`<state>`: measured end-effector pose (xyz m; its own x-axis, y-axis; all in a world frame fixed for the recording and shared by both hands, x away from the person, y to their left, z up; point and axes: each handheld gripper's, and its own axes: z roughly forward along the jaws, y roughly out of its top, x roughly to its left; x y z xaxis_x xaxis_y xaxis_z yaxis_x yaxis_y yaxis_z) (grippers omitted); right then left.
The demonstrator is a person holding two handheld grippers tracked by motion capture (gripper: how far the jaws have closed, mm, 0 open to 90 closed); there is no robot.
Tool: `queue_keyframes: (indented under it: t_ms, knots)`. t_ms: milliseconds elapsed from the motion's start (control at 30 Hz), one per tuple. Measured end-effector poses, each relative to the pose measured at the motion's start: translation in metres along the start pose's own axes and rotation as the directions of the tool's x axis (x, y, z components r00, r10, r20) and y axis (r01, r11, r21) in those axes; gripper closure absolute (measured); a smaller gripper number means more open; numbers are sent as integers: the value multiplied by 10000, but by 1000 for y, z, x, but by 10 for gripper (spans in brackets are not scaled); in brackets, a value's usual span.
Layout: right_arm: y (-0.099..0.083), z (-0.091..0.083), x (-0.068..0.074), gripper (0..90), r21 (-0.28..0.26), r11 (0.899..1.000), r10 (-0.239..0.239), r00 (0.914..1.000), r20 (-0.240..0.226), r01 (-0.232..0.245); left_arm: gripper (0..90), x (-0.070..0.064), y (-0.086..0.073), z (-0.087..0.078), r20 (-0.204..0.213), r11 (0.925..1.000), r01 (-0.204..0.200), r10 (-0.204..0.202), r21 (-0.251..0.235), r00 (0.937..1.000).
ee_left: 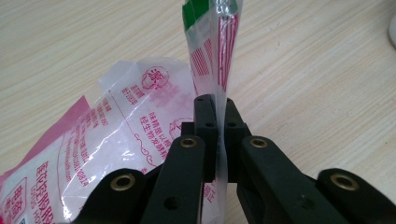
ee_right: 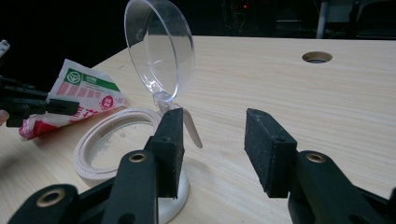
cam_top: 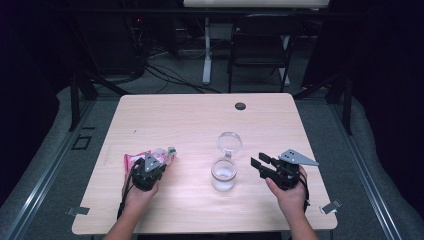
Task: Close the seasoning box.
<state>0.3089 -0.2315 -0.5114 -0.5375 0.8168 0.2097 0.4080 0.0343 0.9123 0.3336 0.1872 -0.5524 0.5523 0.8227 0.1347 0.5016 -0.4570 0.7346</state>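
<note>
A clear jar with white powder inside stands near the table's middle, its hinged clear lid flipped open behind it. In the right gripper view the jar's rim lies just left of my right gripper, and the lid stands upright. My right gripper is open, a little right of the jar, holding nothing. A pink and white plastic packet lies at the left. My left gripper is shut on the packet's thin edge, which stands up between the jaws.
The wooden table has a round cable hole at the back. A dark folding chair stands beyond the far edge. Metal clips sit at the front corners.
</note>
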Motion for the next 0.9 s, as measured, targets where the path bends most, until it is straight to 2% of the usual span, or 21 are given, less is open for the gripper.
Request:
queue_keyframes:
  t_ms: [233,400,467,600,767,900]
  knots:
    - [1,0,0,574,-180,9996,234,9997,-82,-235,899,5,-2,-6,164,9987,439,-435,-276,9989]
    - [1,4,1,574,-151,9994,297,9993,-207,-300,900,11,-2,-18,15,9965,635,-635,-537,9980]
    - [1,6,1,573,-126,9994,311,9992,-268,-315,900,15,-3,-23,28,9935,857,-857,-749,9963]
    - [3,7,2,573,-70,9996,253,9991,-335,-255,900,21,-2,-37,-169,9892,967,-992,-1100,9949]
    - [4,9,3,573,-89,9997,243,9990,-378,-246,900,37,-1,-59,-510,9788,1246,-1345,-1625,9896]
    - [4,9,3,573,-155,9994,309,9987,-414,-316,900,53,2,-72,-472,9582,1908,-2052,-2131,9776]
